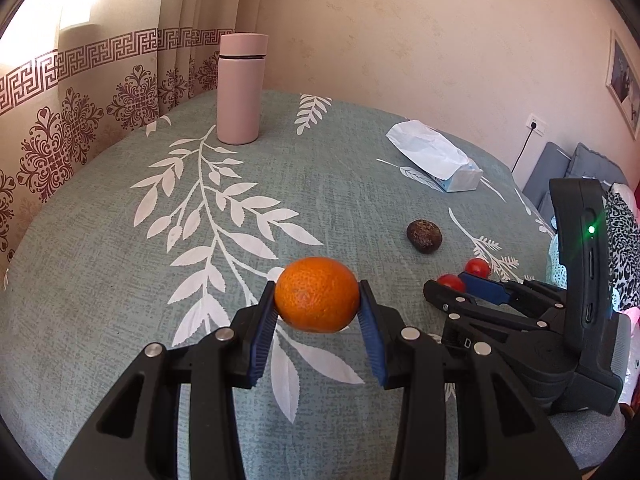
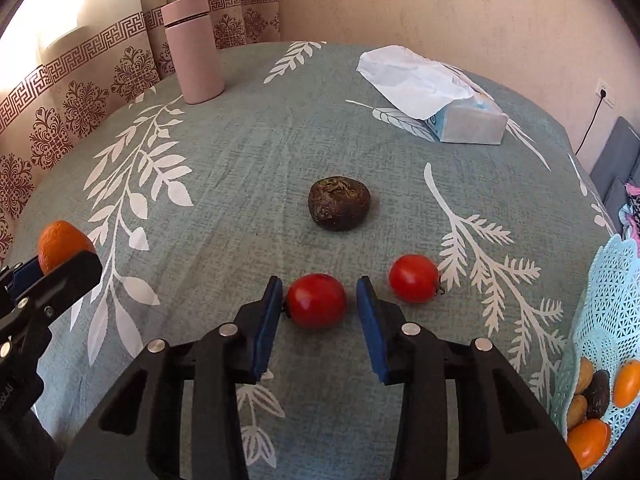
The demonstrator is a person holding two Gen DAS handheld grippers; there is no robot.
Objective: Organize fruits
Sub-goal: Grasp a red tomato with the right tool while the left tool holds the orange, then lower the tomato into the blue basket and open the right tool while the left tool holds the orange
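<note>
My left gripper (image 1: 318, 300) is shut on an orange (image 1: 317, 294), held just above the cloth; the orange also shows at the left of the right wrist view (image 2: 60, 243). My right gripper (image 2: 318, 300) is open, its blue pads on either side of a red tomato (image 2: 317, 300) that rests on the cloth, with small gaps. A second tomato (image 2: 414, 278) lies just right of it. A dark wrinkled fruit (image 2: 339, 203) lies farther ahead. A light blue mesh basket (image 2: 600, 304) at the right edge holds several fruits.
A pink flask (image 1: 240, 88) stands at the far left of the table. A tissue pack (image 2: 432, 94) lies at the far right. The green leaf-print tablecloth (image 1: 120, 280) covers a round table. A curtain hangs behind, with a wall and a grey sofa to the right.
</note>
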